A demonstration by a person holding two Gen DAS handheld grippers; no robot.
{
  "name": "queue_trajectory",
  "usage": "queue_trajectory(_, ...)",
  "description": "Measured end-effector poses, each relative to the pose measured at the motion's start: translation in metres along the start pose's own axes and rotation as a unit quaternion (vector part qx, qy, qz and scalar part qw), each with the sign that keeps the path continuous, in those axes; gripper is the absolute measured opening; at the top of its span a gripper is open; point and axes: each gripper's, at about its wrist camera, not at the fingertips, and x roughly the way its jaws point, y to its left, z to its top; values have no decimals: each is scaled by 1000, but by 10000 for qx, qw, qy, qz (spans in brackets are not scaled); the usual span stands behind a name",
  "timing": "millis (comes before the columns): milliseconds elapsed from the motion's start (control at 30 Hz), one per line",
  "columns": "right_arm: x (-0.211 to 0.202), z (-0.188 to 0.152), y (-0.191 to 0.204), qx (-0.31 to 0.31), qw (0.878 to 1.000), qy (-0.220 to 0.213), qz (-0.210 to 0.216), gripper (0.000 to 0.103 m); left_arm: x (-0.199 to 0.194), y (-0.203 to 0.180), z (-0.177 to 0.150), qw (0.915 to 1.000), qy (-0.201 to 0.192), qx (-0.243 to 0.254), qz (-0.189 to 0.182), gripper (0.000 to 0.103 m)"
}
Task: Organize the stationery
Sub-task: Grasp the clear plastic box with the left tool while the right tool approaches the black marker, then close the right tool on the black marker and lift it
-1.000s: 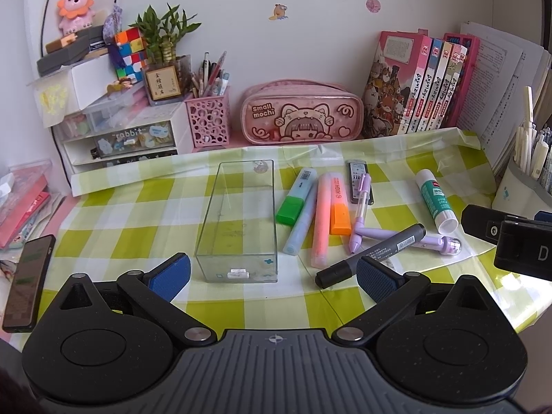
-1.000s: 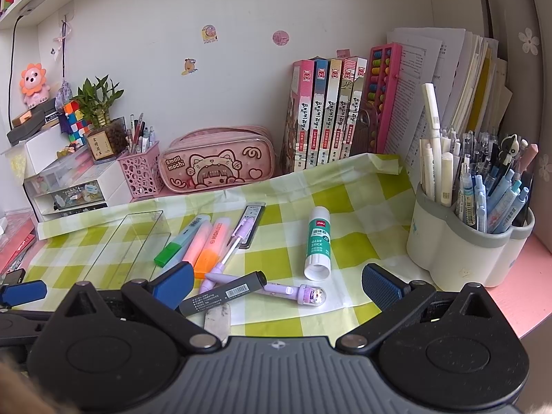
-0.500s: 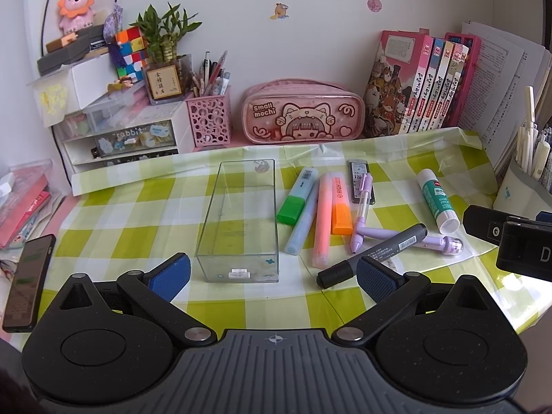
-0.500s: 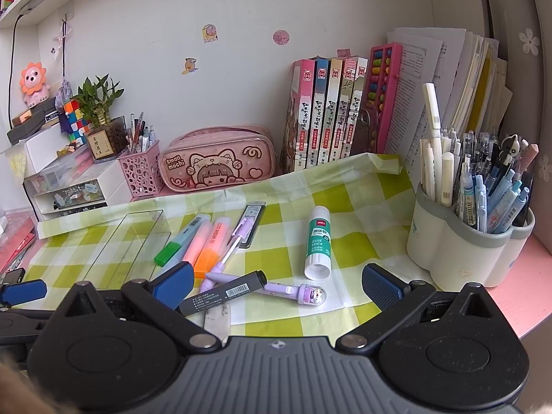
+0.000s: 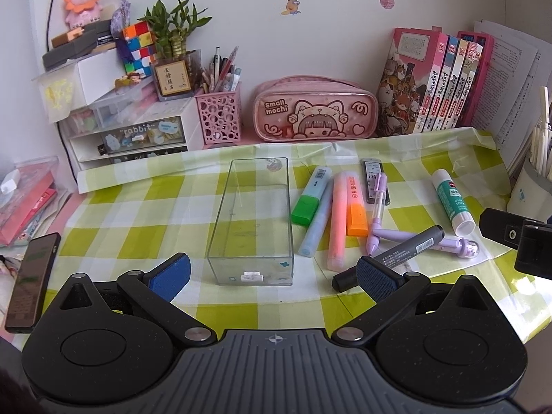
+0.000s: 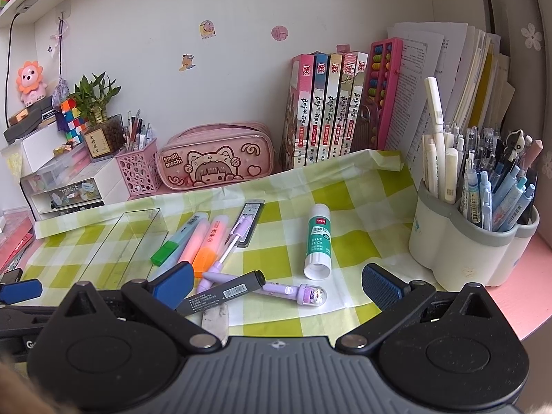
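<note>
A clear plastic box (image 5: 253, 220) lies empty on the green checked cloth (image 5: 138, 238); it also shows in the right wrist view (image 6: 120, 241). Right of it lie a green-capped highlighter (image 5: 310, 198), an orange highlighter (image 5: 353, 203), a purple mechanical pencil (image 5: 377, 207), a black marker (image 5: 396, 253), a purple pen (image 5: 445, 241), a lead case (image 5: 371, 179) and a glue stick (image 5: 452, 200). My left gripper (image 5: 272, 269) is open, just in front of the box. My right gripper (image 6: 276, 277) is open above the black marker (image 6: 224, 291) and glue stick (image 6: 319, 241).
A pink pencil case (image 5: 314, 110), pink mesh pen cup (image 5: 219, 119), drawer unit (image 5: 131, 134) and books (image 5: 434, 79) line the back wall. A white pen holder (image 6: 472, 241) full of pens stands at right. A phone (image 5: 32, 279) lies at left.
</note>
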Motion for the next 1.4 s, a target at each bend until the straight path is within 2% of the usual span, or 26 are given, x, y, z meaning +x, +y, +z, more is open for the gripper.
queue_trajectory(100, 8, -3, -3, -83, 9999, -96, -56, 103, 9, 4, -1, 9999, -48, 51, 87, 98)
queue_trajectory(233, 19, -10, -10, -350, 9986, -279, -264, 103, 25, 9, -5, 9999, -25, 148, -22, 98)
queue_trajectory(367, 40, -14, -24, -161, 9997, -100, -144, 103, 40, 19, -8, 9993, -150, 99, -335, 98)
queue_trajectory(467, 56, -15, -32, -20, 10000, 15, -45, 103, 48, 21, -9, 9983, -415, 255, -320, 98)
queue_trajectory(600, 69, -12, -40, 233, 9996, 162, -25, 103, 62, 23, -9, 9978, -418, 409, -313, 98)
queue_trajectory(833, 70, -7, -29, 343, 9960, 261, 788, 103, 85, 35, -10, 9972, -386, 13, -643, 94)
queue_trajectory(967, 78, -11, -25, 657, 9875, 554, 1319, 103, 93, 33, -12, 9969, -388, 27, -681, 81)
queue_trajectory(1033, 87, -13, -26, 918, 9810, 773, 1524, 100, 95, 34, -13, 9966, -463, -34, -674, 79)
queue_trajectory(1133, 101, -16, -26, 1219, 9729, 1014, 1682, 85, 96, 33, -14, 9968, -538, -4, -583, 76)
queue_trajectory(1200, 112, -17, -28, 1430, 9670, 1133, 1778, 68, 96, 32, -15, 9968, -596, 27, -536, 75)
queue_trajectory(1233, 116, -17, -29, 1544, 9646, 1109, 1828, 64, 96, 32, -16, 9968, -614, 38, -512, 74)
queue_trajectory(1300, 124, -15, -32, 1709, 9582, 1226, 1939, 43, 95, 31, -17, 9967, -660, 87, -458, 73)
queue_trajectory(1400, 135, -12, -36, 1870, 9510, 1280, 2102, 38, 94, 30, -17, 9968, -651, 85, -456, 73)
